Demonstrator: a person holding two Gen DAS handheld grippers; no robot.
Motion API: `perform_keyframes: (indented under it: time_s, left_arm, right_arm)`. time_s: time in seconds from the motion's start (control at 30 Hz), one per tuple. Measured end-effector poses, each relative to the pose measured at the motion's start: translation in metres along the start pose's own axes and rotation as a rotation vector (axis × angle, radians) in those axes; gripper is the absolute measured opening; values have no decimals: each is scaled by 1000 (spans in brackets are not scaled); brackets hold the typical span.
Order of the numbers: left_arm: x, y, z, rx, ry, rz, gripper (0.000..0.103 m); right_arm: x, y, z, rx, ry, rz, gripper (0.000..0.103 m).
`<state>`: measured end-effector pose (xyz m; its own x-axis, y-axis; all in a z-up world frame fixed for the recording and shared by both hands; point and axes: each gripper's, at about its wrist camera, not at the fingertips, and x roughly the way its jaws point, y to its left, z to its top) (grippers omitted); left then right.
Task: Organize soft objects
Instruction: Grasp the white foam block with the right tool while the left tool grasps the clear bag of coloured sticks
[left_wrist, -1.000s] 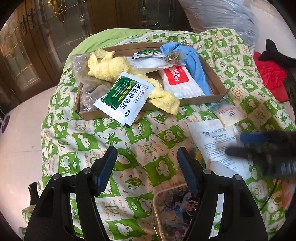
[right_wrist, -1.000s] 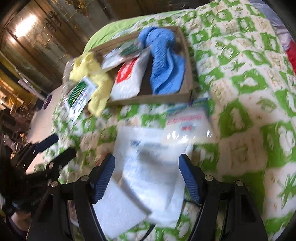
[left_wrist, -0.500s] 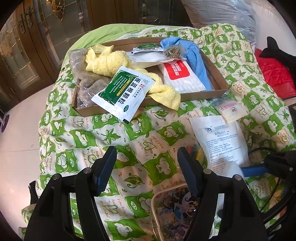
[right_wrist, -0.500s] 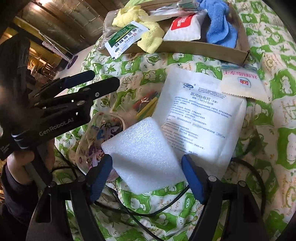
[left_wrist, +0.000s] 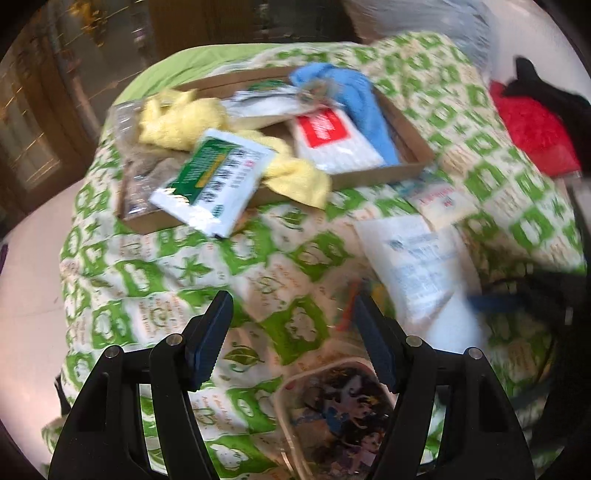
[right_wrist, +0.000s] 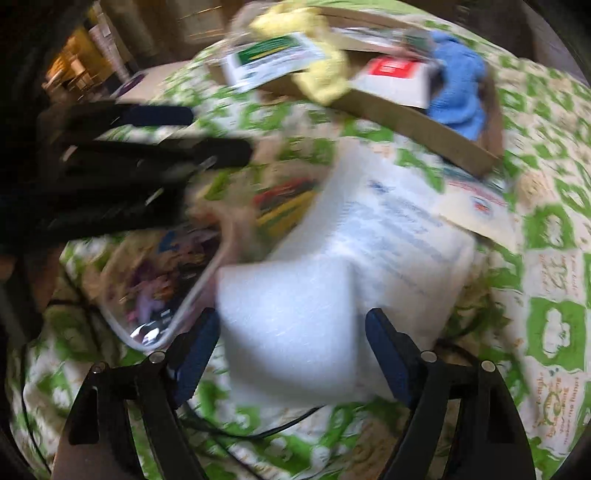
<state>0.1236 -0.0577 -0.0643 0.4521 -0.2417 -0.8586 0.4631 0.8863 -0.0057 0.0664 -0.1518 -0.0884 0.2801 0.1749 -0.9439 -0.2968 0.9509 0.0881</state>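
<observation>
On the green-patterned quilt, both grippers' fingers spread, right gripper straddling white foam sheet.

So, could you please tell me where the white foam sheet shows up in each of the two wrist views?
Left wrist: right of centre, a white patch at the near end of the printed white pouch, white foam sheet.
Right wrist: bottom centre, white foam sheet between the right gripper fingers.
Shared landmark: cardboard tray.
</observation>
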Motion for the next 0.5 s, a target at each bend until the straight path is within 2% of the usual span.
perform_keyframes:
  time_s: [0.07,0.13,0.17,0.23,0.37,0.47,0.5]
  left_arm:
    - [6,-10,-1,55,21,-8,69]
    - [12,-19,-1,103,41,-11,69]
    - [14,-23,-1,118,47,-14,69]
    - [21,-32,0,165,54,-25,68]
    - [40,-41,4,217,98,10,68]
    - [50,-40,4,220,117,15,51]
    - [47,-38,5,207,102,11,33]
  right_arm:
    - [-4,-20,2,91,-13,-18,71]
    - [-4,-38,2,176,-14,-32,71]
    - [-3,-46,1,215,-9,-9,71]
    - [-3,-48,2,225,-14,6,71]
    - [0,-45,3,224,-13,-2,71]
    - [0,-42,3,234,-20,4,71]
    - [1,-38,7,237,-22,6,71]
